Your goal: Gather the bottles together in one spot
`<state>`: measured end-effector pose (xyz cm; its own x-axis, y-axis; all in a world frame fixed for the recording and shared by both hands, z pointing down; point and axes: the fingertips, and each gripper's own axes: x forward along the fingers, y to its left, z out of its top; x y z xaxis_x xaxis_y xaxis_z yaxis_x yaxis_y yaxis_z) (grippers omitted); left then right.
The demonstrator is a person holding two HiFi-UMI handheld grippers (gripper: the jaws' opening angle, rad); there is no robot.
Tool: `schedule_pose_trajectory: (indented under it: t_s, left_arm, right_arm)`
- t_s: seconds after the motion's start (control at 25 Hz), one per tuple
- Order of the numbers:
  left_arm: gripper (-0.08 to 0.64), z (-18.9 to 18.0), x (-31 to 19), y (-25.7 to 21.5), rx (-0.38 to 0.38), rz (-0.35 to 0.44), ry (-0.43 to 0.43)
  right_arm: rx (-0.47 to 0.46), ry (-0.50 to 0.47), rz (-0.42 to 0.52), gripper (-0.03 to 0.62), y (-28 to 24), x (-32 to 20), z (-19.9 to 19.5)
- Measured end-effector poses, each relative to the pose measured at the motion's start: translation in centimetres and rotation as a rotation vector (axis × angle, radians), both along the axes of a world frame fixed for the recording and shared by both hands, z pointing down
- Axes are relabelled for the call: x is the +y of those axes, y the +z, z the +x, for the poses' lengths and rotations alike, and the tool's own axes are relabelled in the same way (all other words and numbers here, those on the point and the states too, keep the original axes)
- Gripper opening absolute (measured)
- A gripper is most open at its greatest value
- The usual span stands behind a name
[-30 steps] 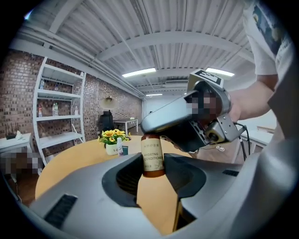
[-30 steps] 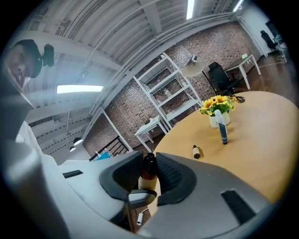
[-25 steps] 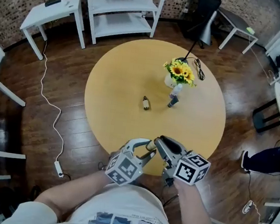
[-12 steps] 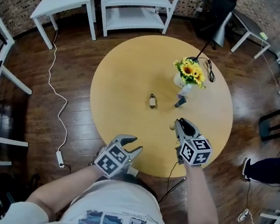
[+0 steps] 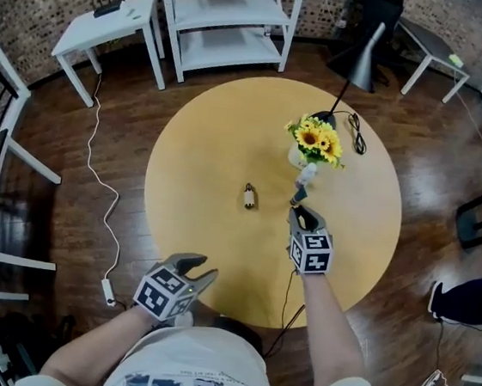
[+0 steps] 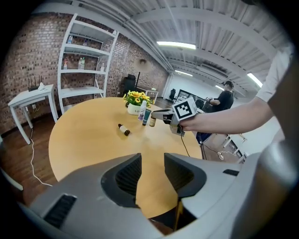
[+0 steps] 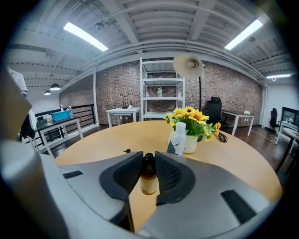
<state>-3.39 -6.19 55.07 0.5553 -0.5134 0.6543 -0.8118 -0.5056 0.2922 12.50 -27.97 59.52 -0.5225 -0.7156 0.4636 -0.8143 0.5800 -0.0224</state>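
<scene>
My R gripper (image 5: 298, 210) pinches a small brown bottle (image 7: 149, 179), just near of the tall bottle (image 5: 305, 176) by the flowers (image 5: 316, 140). L gripper (image 5: 200, 267) fingers spread, empty, at the table's (image 5: 204, 140) near edge.

Table clearance: left half open, far right crowded.
The round table (image 5: 205, 132) is bare across its left half and near edge, save 1 small bottle (image 5: 248, 196) lying near centre. On the far right stand a flower vase (image 5: 295, 157), a white bottle (image 5: 305, 174) just beside it, and a lamp cable (image 5: 355, 140) behind. The right gripper (image 5: 297, 206), clamped on an amber bottle (image 7: 149, 179), blocks the near approach to the white bottle.
</scene>
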Motion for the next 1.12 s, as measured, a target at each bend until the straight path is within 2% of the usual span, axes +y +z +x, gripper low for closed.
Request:
schedule_pose_trajectory:
  t_s: [0.16, 0.52, 0.88, 1.12]
  left_arm:
    - [0.158, -0.1, -0.9, 0.0, 0.027, -0.016, -0.044]
    - [0.158, -0.5, -1.6, 0.6, 0.020, -0.038, -0.075]
    - [0.158, -0.9, -1.5, 0.8, 0.012, -0.040, -0.074]
    - [0.158, -0.6, -1.3, 0.8, 0.011, -0.040, -0.056]
  right_arm:
    - [0.007, 0.030, -0.008, 0.066, 2.1, -1.6, 0.7]
    - [-0.018, 0.058, -0.005, 0.066, 4.2, -3.1, 0.2]
    - [-0.003, 0.080, 0.022, 0.081, 4.8, -2.6, 0.6]
    - [-0.010, 0.088, 0.011, 0.120, 4.9, -2.7, 0.8]
